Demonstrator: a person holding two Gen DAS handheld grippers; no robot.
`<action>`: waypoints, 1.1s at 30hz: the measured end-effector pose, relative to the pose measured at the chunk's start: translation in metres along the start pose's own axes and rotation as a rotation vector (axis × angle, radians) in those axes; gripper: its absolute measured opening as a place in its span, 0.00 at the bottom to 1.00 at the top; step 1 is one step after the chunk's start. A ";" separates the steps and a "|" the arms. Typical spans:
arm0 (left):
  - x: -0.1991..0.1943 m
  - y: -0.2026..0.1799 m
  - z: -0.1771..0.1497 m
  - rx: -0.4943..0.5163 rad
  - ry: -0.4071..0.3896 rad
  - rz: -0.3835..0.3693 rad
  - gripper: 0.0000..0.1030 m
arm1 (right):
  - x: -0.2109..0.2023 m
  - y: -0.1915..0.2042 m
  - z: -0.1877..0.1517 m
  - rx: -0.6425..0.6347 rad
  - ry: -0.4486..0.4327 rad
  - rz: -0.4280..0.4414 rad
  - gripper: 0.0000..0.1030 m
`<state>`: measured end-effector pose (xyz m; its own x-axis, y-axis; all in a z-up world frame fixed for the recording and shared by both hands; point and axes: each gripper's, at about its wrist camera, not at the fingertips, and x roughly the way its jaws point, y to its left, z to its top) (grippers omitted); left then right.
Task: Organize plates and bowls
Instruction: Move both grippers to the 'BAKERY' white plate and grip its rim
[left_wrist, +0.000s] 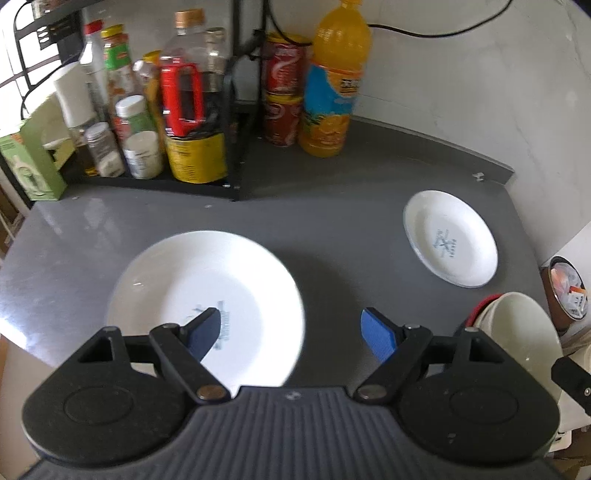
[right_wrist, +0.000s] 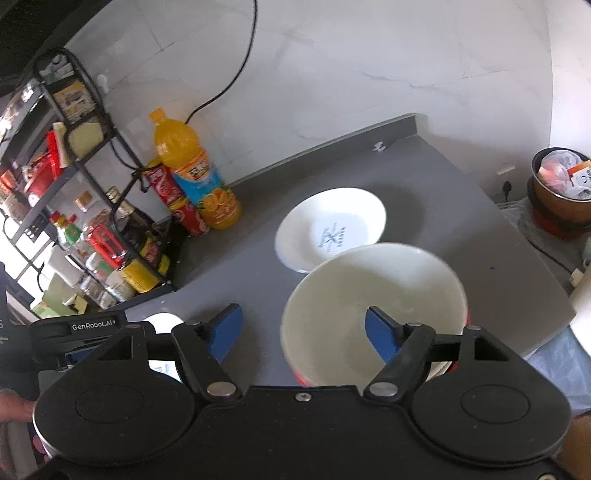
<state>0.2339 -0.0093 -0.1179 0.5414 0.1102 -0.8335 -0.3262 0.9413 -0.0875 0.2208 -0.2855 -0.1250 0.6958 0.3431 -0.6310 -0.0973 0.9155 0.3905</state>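
Note:
A large white plate (left_wrist: 207, 306) lies on the grey counter (left_wrist: 332, 229). My left gripper (left_wrist: 291, 332) hovers open above its right edge, one blue pad over the plate and the other over bare counter. A smaller white plate (left_wrist: 450, 238) (right_wrist: 330, 225) lies further back to the right. A cream bowl with a red outside (right_wrist: 373, 310) (left_wrist: 517, 332) stands near the counter's front right. My right gripper (right_wrist: 304, 332) is open above the bowl's left rim; one pad is over the inside, the other is outside, and neither touches. The large plate (right_wrist: 162, 321) is mostly hidden behind the left gripper.
A black wire rack (left_wrist: 232, 155) packed with bottles and jars stands at the back left. Beside it are stacked red cans (left_wrist: 284, 92) and an orange juice bottle (left_wrist: 332, 81). A brown pot (right_wrist: 561, 192) with packets sits beyond the counter's right edge.

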 end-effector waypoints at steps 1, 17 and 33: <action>0.004 -0.006 0.003 0.009 0.002 -0.002 0.80 | 0.002 -0.003 0.004 0.004 0.002 -0.005 0.70; 0.076 -0.084 0.069 0.041 0.029 -0.069 0.79 | 0.071 -0.064 0.085 0.092 0.071 -0.065 0.69; 0.172 -0.108 0.102 -0.067 0.197 -0.094 0.55 | 0.173 -0.101 0.115 0.173 0.320 -0.058 0.47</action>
<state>0.4411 -0.0598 -0.1965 0.4123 -0.0473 -0.9098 -0.3362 0.9203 -0.2001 0.4333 -0.3432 -0.1966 0.4357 0.3654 -0.8226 0.0769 0.8955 0.4385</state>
